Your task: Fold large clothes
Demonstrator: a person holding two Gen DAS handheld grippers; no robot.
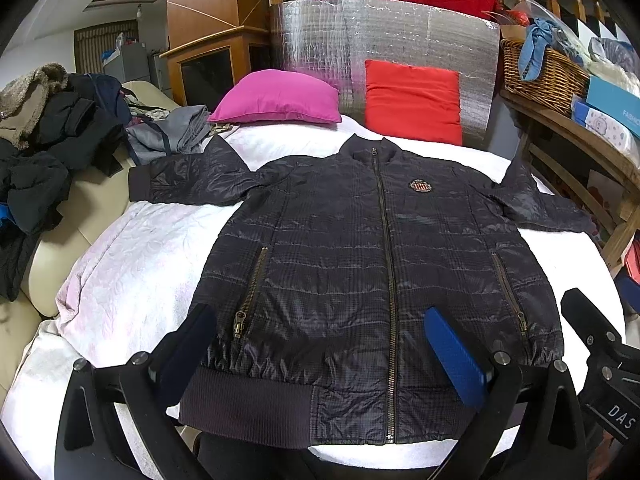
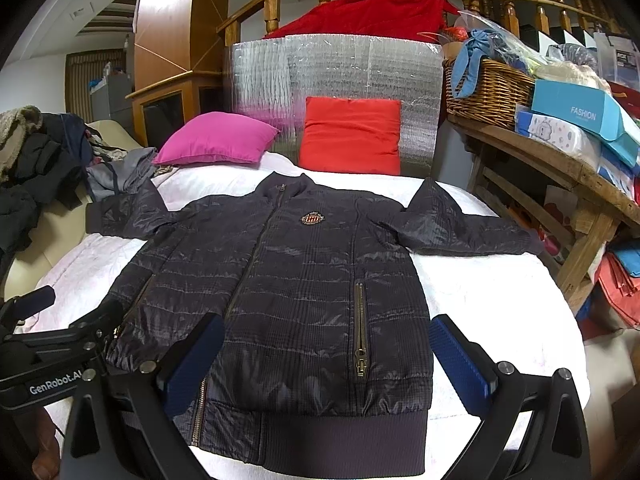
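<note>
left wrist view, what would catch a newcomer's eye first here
The dark quilted jacket lies spread flat and zipped on the white bedspread, sleeves out to both sides. Behind its collar sit a pink pillow and a red pillow against a silver foil panel.

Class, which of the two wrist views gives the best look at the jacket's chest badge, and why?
The right wrist view: the chest badge sits near mid-frame on the jacket, unobstructed, its red centre clear. The left wrist view also shows the badge whole, but further off-centre.
</note>
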